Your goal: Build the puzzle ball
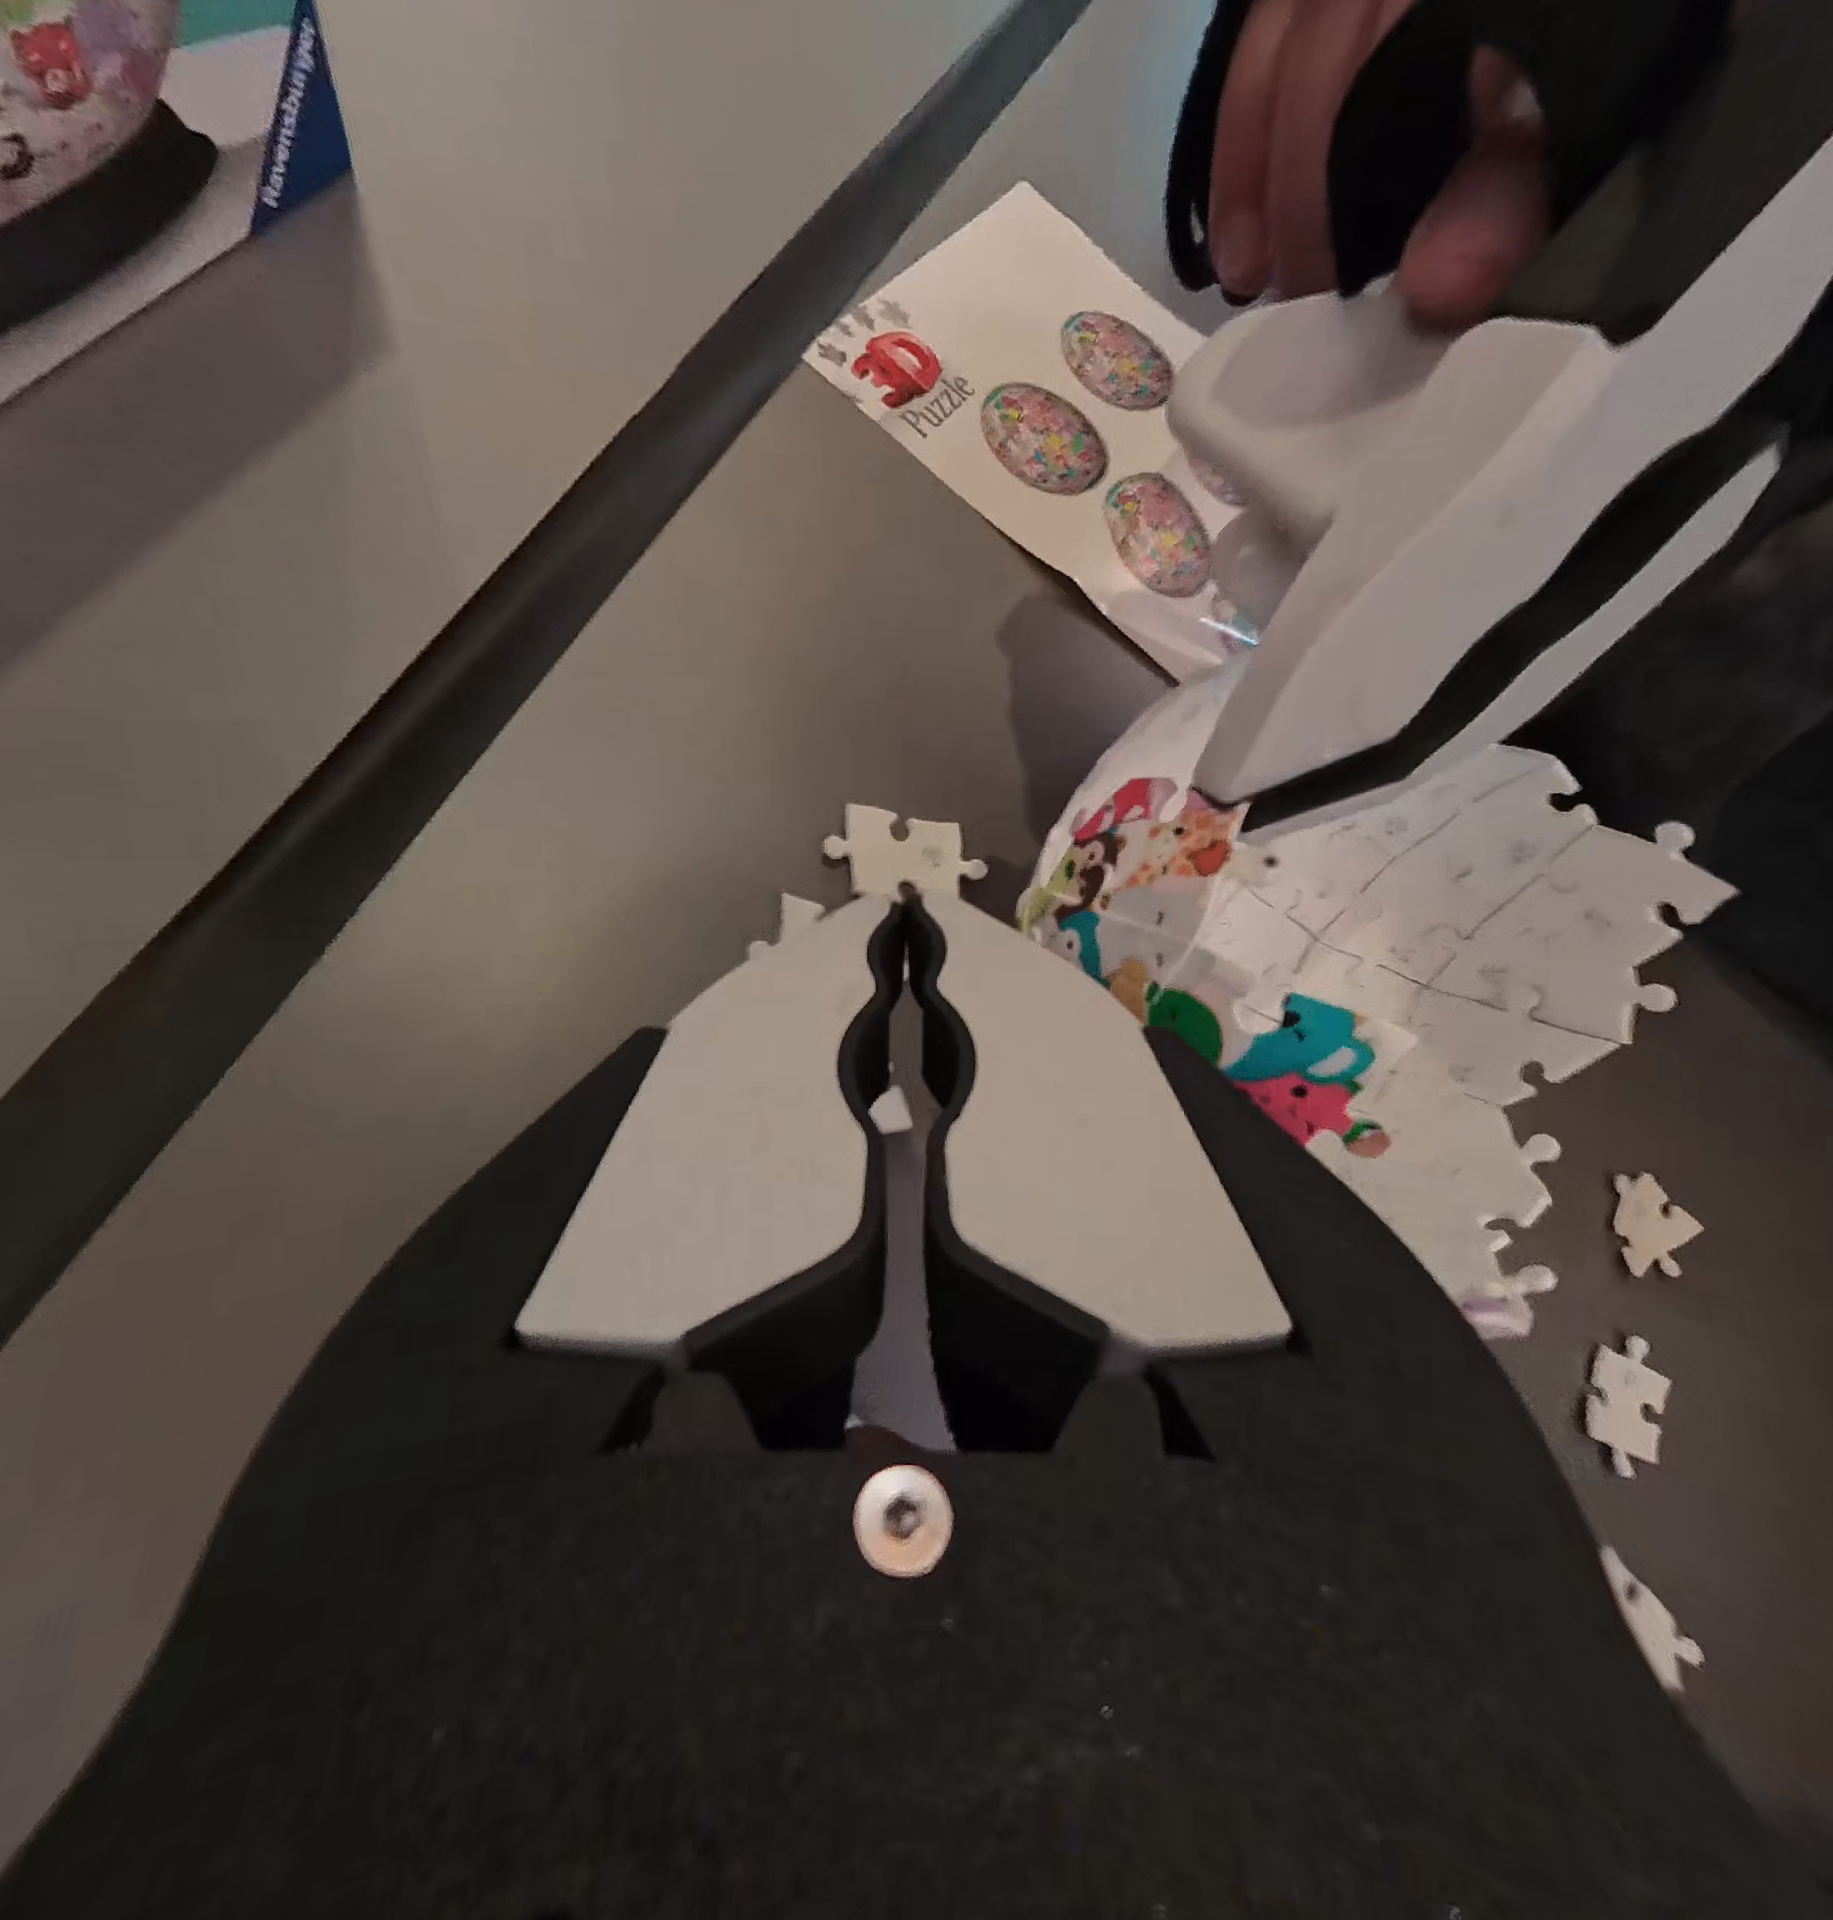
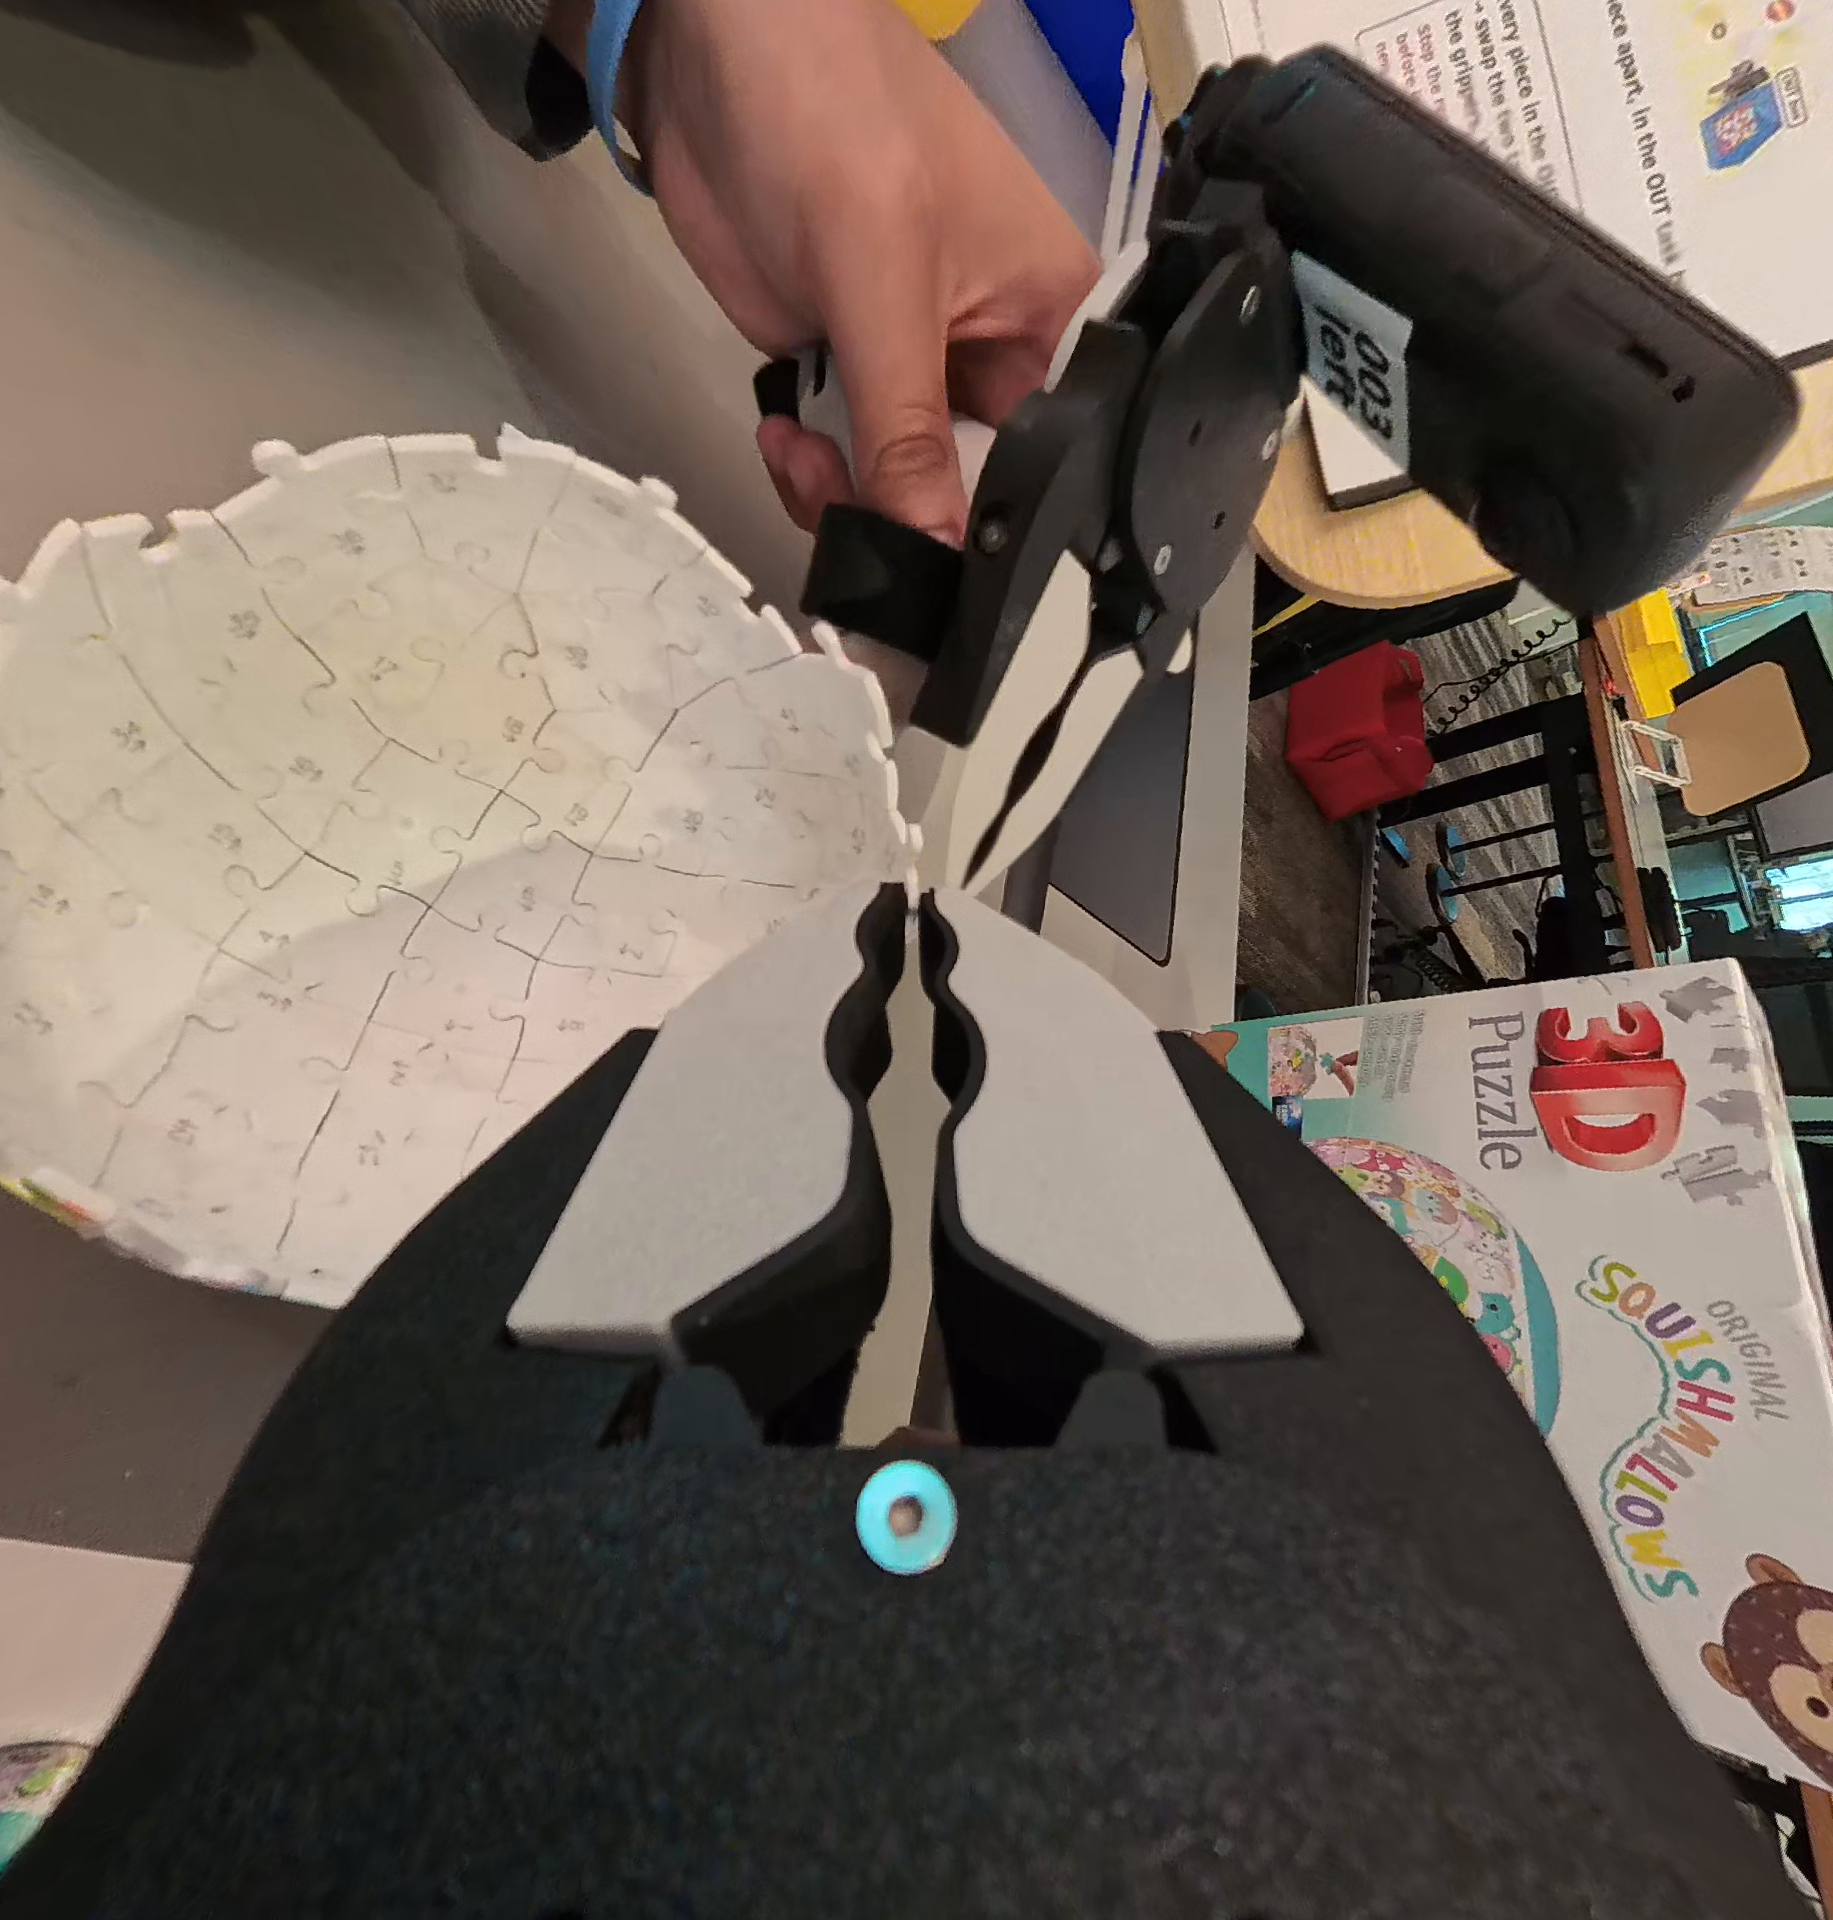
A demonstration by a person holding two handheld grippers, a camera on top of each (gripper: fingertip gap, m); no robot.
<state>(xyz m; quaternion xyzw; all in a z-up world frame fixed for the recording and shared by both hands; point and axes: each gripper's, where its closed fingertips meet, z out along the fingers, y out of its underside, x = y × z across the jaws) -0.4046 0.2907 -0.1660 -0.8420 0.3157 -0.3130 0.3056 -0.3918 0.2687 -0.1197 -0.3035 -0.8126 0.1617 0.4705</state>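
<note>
The half-built puzzle ball (image 1: 1452,935) is a bowl-shaped shell, colourful outside and white inside, and rests on the dark table. Its white inside fills the left of the right wrist view (image 2: 372,831). My right gripper (image 2: 917,904) is shut on the shell's near rim; in the left wrist view it (image 1: 1229,802) comes down from the upper right. My left gripper (image 1: 904,906) is shut on a small white pair of joined puzzle pieces (image 1: 896,847) that stick out past its tips, just left of the shell. In the right wrist view the left gripper (image 2: 972,878) points at the rim beside my right tips.
Loose white pieces (image 1: 1655,1226) (image 1: 1624,1403) lie right of the shell. A folded instruction leaflet (image 1: 1026,416) lies behind it. The puzzle box (image 2: 1577,1195) stands to the right. A dark table edge (image 1: 579,540) runs diagonally, and a hand (image 2: 870,239) holds each gripper. My hands' fingertips stand some 5 cm from each other.
</note>
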